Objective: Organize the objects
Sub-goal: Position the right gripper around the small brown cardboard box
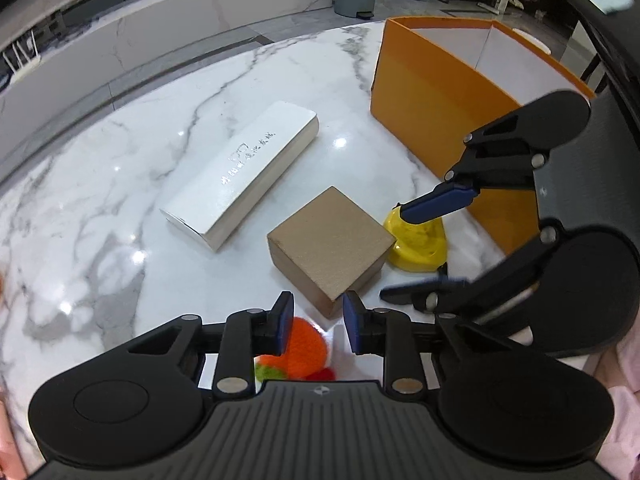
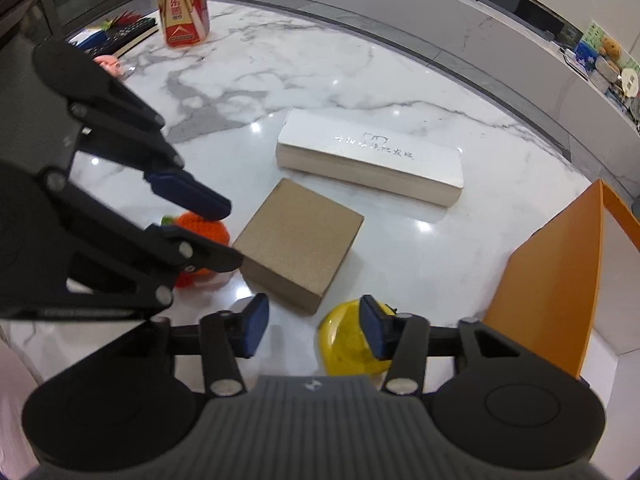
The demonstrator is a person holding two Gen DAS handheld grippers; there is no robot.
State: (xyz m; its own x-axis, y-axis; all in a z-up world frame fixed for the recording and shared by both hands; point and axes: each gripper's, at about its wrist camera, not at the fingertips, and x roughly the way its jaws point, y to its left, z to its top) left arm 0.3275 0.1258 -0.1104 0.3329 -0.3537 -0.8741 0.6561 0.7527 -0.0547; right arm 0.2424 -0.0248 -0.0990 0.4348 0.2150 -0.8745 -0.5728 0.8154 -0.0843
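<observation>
Going left to right on the marble table [image 1: 120, 160]: first up is the left gripper [image 1: 316, 322], pointing down at an orange knitted toy [image 1: 306, 344] with bits of green and red on it. Its jaws sit fairly narrow around the toy, one pad right by the orange part, but I honestly can't tell if they're actually pinching it. Right beside the toy is a brown cardboard box [image 1: 332, 240], lying flat with a corner pointing toward the left gripper. Behind it, a little apart, there's a long white box [image 1: 244, 172] with silver lettering on top, lying at an angle. Next comes a yellow plastic thing [image 2: 348, 344], just beside the brown box. The right gripper [image 2: 312, 330] hangs over it with jaws about halfway apart, one pad at the yellow thing's edge, the other off on bare table. Far right stands an open orange box [image 1: 432, 96] with a white inside.
</observation>
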